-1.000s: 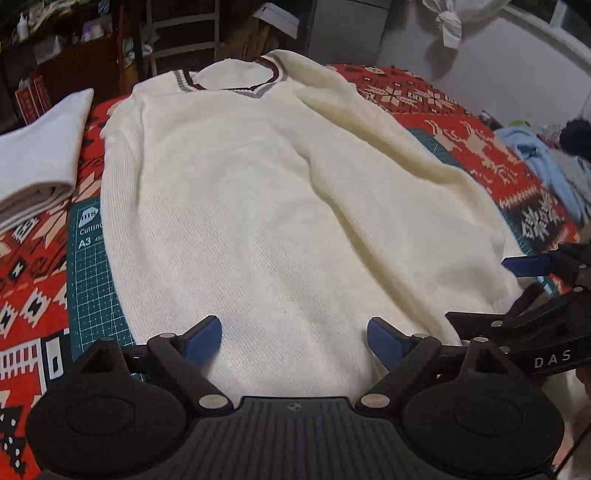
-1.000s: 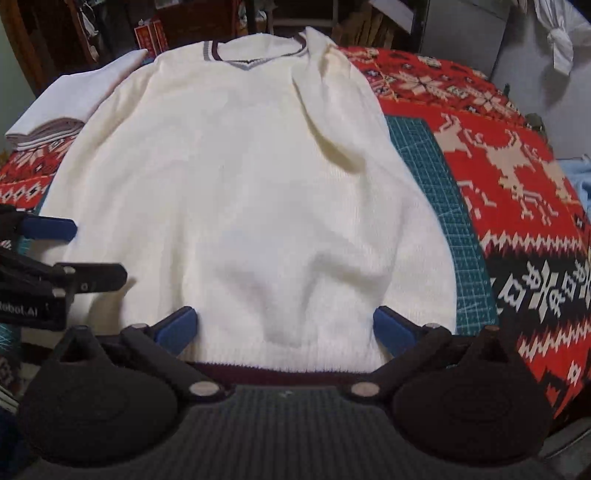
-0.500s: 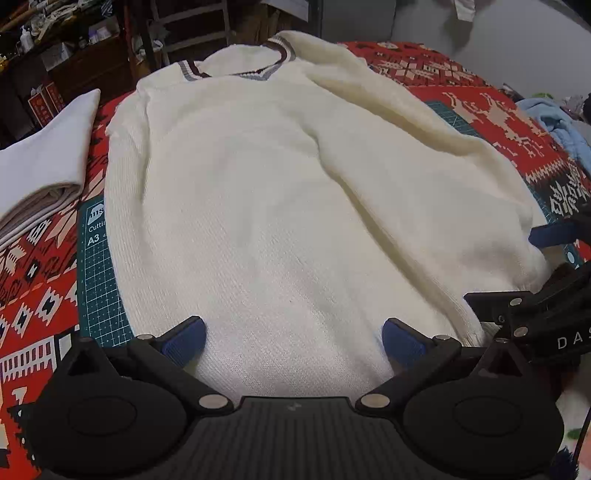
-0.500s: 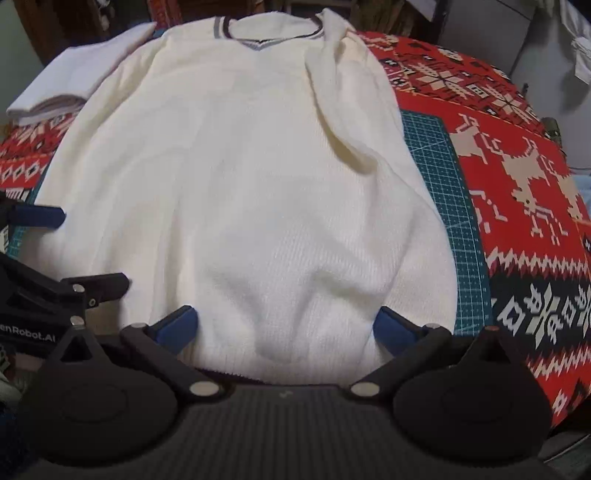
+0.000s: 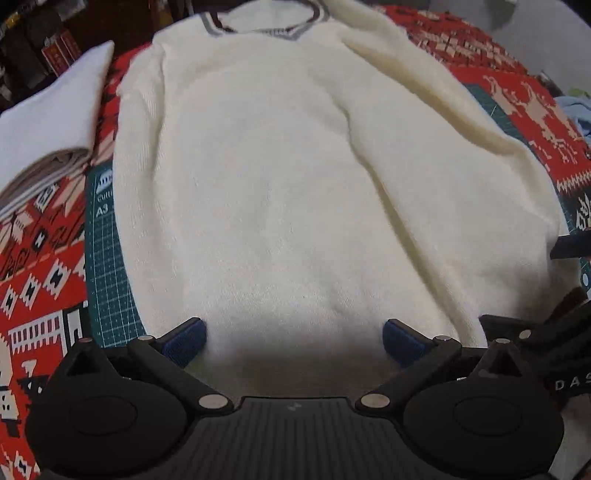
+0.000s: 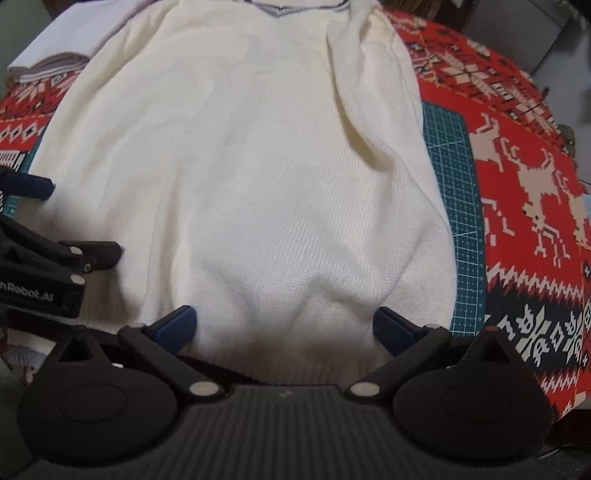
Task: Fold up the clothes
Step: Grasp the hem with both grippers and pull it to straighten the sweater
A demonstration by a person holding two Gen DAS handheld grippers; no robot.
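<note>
Left gripper (image 5: 293, 341) and right gripper (image 6: 282, 326): jaws spread wide, blue pads over the hem of a cream knit sweater (image 5: 295, 177). It lies flat on a green gridded cutting mat (image 6: 458, 206) over a red patterned blanket (image 6: 535, 184); striped V-collar farthest, folded white cloth (image 5: 51, 125) far left.

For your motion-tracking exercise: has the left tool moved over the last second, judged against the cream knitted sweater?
Yes. The left tool has moved forward and down over the cream knitted sweater; the striped collar now sits at the frame's top edge.
</note>
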